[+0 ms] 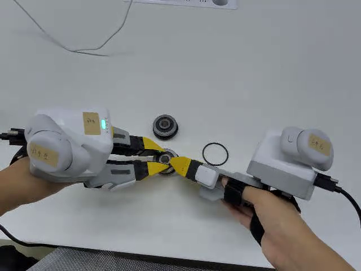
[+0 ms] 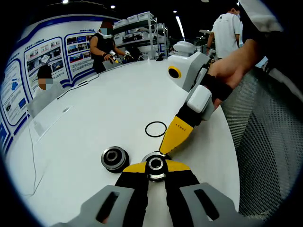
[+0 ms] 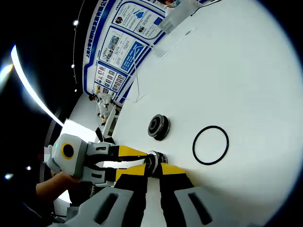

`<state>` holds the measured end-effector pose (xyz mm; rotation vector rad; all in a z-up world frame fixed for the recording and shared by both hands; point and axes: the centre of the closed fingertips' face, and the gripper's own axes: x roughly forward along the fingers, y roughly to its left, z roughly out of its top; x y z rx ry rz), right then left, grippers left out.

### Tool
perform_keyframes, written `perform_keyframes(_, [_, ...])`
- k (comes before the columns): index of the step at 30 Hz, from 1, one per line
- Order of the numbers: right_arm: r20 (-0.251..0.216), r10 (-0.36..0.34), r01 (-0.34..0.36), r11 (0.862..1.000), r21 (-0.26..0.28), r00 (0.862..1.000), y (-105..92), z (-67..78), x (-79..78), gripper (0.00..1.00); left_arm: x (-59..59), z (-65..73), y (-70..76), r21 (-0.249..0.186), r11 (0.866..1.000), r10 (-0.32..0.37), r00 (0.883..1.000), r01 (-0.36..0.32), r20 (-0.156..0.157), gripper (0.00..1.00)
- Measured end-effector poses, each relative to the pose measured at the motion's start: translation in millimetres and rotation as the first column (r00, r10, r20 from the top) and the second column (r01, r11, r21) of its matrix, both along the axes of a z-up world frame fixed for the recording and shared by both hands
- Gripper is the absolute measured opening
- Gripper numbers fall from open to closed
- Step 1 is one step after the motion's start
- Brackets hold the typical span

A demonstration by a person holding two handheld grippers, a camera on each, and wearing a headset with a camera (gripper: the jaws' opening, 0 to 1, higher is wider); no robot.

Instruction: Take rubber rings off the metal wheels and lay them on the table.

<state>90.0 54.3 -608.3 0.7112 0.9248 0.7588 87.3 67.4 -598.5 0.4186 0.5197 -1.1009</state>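
Yellow tips of the left tool (image 2: 156, 168) are clamped on a metal wheel (image 2: 156, 163), one jaw on each side of its rim, and open no wider than the wheel itself. The wheel sits low over the white table (image 1: 237, 84), near the front edge; whether it rests on the surface cannot be told. Its flat face and bore turn upward, so its axis stands roughly upright, crosswise to the jaws.

The right tool (image 1: 178, 164) comes in from the opposite side, and its yellow jaws narrow to a point against the same wheel's rim. The tips are almost together. Whether they pinch anything cannot be told.

A second wheel (image 1: 165, 126) lies just beyond the held one, apart from both tools. It lies flat with its face up and a dark band around its rim.

A black rubber ring (image 1: 215, 153) lies flat on the table beside the right tool, touching neither wheel.

Tan tape labels (image 1: 91, 123) on both housings carry handwritten marks too small to read. A small printed word on the right tool's yellow jaw, in the left gripper view, is also unreadable. Blue wall posters (image 3: 124, 41) carry text too fine to make out.
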Motion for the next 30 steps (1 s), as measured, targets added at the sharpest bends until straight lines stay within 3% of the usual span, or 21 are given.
perform_keyframes(5, [0.004,-0.009,0.009,1.0,-0.023,1.0,-2.3,-3.1,1.8,0.04,0.0,0.1,0.0,0.0,1.0,0.0,1.0,0.0,0.0,0.13])
perform_keyframes(25, [-0.045,-0.023,0.02,0.998,-0.06,0.999,-2.8,-4.3,2.7,0.01,0.4,-0.3,0.3,0.0,1.0,0.005,1.0,-0.005,-0.002,0.13])
perform_keyframes(30, [-0.052,-0.031,0.029,0.999,-0.046,0.998,-2.3,-2.2,2.7,0.0,0.3,-0.1,0.4,-0.001,1.0,0.007,1.0,-0.007,-0.002,0.13])
